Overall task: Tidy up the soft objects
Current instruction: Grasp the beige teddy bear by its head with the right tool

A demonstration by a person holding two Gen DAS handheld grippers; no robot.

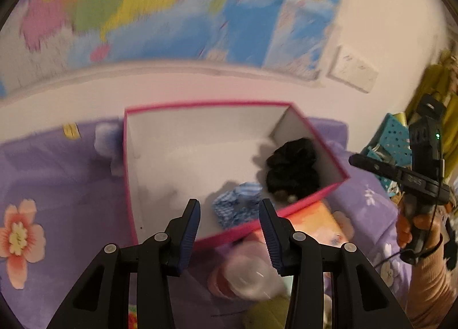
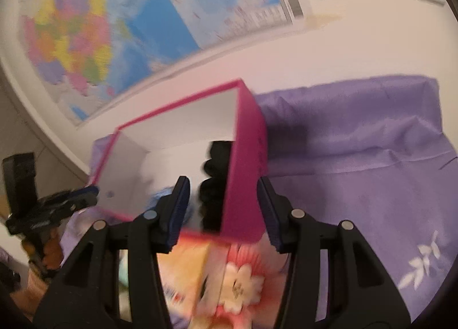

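A pink box (image 1: pixel 310 200) with a white inside stands open on a purple flowered cloth. In it lie a black fluffy soft thing (image 1: pixel 292 168) and a blue-and-white knitted piece (image 1: pixel 237 208). My left gripper (image 1: pixel 230 221) is open and empty over the box's near rim, above the knitted piece. My right gripper (image 2: pixel 224 204) is open and empty, its jaws either side of the box's near pink corner (image 2: pixel 246 186). The black thing (image 2: pixel 213 183) shows inside the box. The right gripper also shows at the right of the left wrist view (image 1: pixel 400 177).
A pale roundish blurred thing (image 1: pixel 249 274) and an orange-yellow packet (image 1: pixel 317 223) lie in front of the box. A yellow-green soft thing (image 1: pixel 266 311) is at the bottom. Turquoise dotted items (image 1: pixel 395 140) sit at right. A map hangs on the wall (image 1: pixel 171 8).
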